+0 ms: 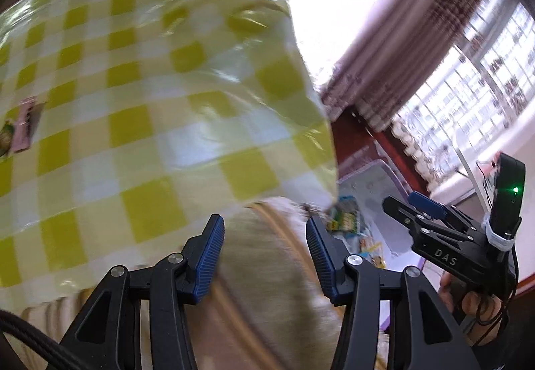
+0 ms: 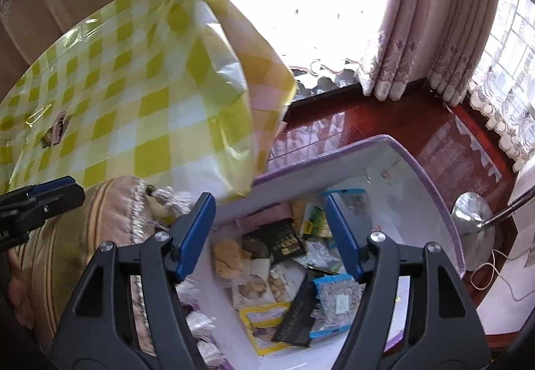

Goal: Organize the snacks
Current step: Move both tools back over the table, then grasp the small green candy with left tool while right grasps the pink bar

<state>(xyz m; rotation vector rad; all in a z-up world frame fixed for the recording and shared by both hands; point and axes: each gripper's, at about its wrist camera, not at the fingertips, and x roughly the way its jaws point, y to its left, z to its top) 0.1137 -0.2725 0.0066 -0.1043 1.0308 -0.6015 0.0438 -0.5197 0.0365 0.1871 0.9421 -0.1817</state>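
In the left wrist view, the left gripper [image 1: 265, 256] has its blue pads apart with nothing between them, hanging over a striped cushion [image 1: 267, 286]. A table under a glossy yellow-checked cloth [image 1: 133, 102] fills the far left, and a lone snack packet [image 1: 25, 129] lies on it near the left edge. To the right, the right gripper [image 1: 398, 206] reaches over a purple-rimmed box [image 1: 378, 176]; whether its jaws are apart cannot be told from this angle. In the right wrist view, the right gripper [image 2: 271, 236] stands open and empty above the box [image 2: 434, 196], which sits on a red wooden floor [image 2: 367, 129] and holds a loose heap of snack packets [image 2: 284, 256]. The same lone packet [image 2: 55, 132] shows far left on the cloth, with the left gripper [image 2: 57, 193] entering at the left edge. The packets look light, thin and crinkly, probably slippery film, so I would pinch one flat by a sealed edge rather than squeeze its middle.
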